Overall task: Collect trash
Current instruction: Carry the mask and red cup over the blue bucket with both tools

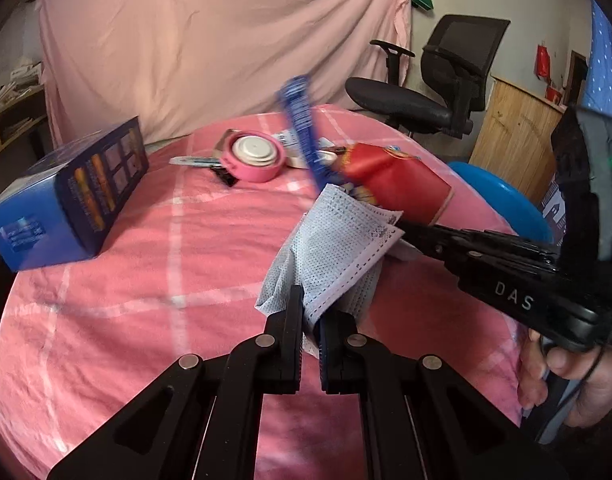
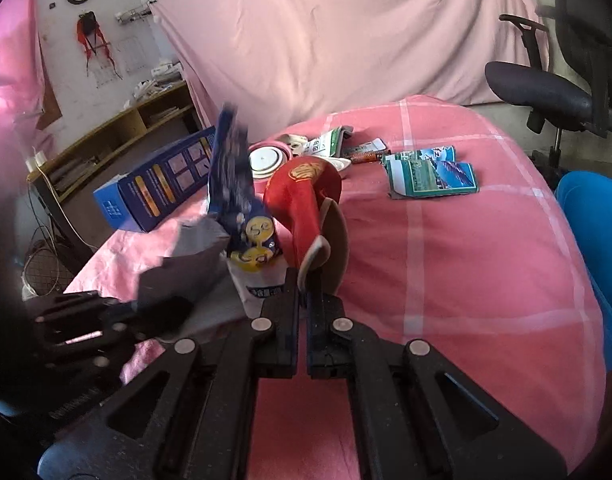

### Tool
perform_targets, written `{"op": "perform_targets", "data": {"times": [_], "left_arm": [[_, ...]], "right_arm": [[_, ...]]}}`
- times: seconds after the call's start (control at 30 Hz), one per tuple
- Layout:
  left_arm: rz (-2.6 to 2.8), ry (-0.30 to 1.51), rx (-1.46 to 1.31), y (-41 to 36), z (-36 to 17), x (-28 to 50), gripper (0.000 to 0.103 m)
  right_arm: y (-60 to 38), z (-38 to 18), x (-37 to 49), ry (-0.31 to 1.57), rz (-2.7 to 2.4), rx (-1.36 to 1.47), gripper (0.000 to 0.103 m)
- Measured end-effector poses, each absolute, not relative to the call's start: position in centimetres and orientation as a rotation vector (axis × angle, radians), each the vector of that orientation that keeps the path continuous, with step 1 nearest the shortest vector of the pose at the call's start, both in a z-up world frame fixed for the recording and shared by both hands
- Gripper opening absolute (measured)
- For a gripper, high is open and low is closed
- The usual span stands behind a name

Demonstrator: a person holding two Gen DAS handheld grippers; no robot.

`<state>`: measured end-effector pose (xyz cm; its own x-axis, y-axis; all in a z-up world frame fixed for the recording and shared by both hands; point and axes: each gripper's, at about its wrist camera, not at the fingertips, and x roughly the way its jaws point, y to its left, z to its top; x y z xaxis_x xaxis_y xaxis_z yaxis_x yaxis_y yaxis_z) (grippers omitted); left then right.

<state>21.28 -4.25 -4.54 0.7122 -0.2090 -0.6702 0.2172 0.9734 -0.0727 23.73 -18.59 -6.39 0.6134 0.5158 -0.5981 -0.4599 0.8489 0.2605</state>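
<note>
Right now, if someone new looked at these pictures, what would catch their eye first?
Probably the trash bunched in mid-air over the pink checked tablecloth: the left gripper pinches a pale blue face mask, and beside it the right gripper clamps a red packet, with a blue wrapper sticking up. After that, the dark blue box at the table's left edge.
</note>
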Motion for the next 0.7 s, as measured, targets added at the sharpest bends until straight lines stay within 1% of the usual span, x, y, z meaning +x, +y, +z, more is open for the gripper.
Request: {"op": "perform_targets", "data": {"times": [0.17, 0.3, 0.5, 0.7], "left_arm": [[-0.169, 0.73, -0.063, -1.3, -4.5, 19.6, 0.004], [-0.131, 0.683, -0.116, -0.3, -3.7, 18.8, 0.004], [-0.119, 0.572, -0.173, -0.8, -1.5, 18.3, 0.004], [-0.175, 0.415, -0.175, -3.9, 2.5, 19.0, 0.004]], "right_arm": [[-18.3, -6.4, 23.4, 0.714, 0.536, 0.051, 0.017], [-18.6, -5.8, 22.7, 0.66, 0.505, 0.035, 0.017], [-19.5, -3.5, 20.9, 0.493, 0.458, 0.03, 0.017], [-22.0, 0.3, 19.0, 0.255, 0.352, 0.027, 0.017]]}}
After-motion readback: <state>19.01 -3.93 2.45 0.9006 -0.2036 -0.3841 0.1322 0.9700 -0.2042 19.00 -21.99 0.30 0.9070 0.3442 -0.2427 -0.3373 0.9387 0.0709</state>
